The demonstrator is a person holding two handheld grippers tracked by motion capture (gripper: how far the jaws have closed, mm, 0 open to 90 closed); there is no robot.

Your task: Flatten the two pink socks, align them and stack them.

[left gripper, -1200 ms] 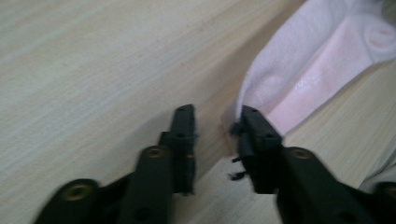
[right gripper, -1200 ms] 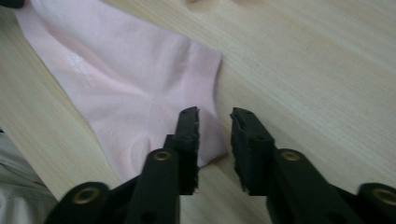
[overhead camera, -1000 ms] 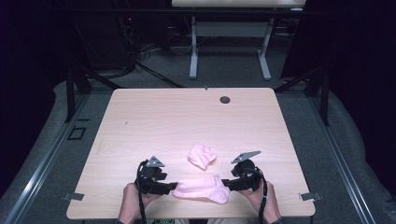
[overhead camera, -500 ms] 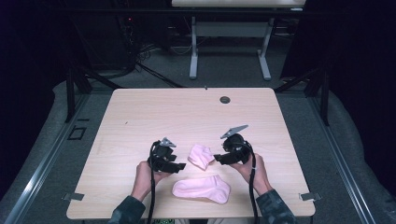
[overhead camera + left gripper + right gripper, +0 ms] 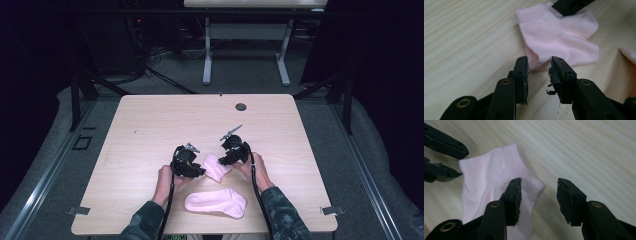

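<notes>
Both grippers, L [image 5: 200, 171] & R [image 5: 223, 161], moved from flat sock [image 5: 216, 203] onto crumpled sock [image 5: 216, 168]; jaws closing, nothing gripped.

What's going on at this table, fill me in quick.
A person holds a two-jaw gripper in each hand and works on a pair of pink socks on a wooden table. Both grippers are at the crumpled sock: the left gripper at one end, the right gripper at the other. Both sets of jaws have just been closing, but gaps remain and neither pinches the fabric yet. The second sock lies flat nearer the person, untouched.
</notes>
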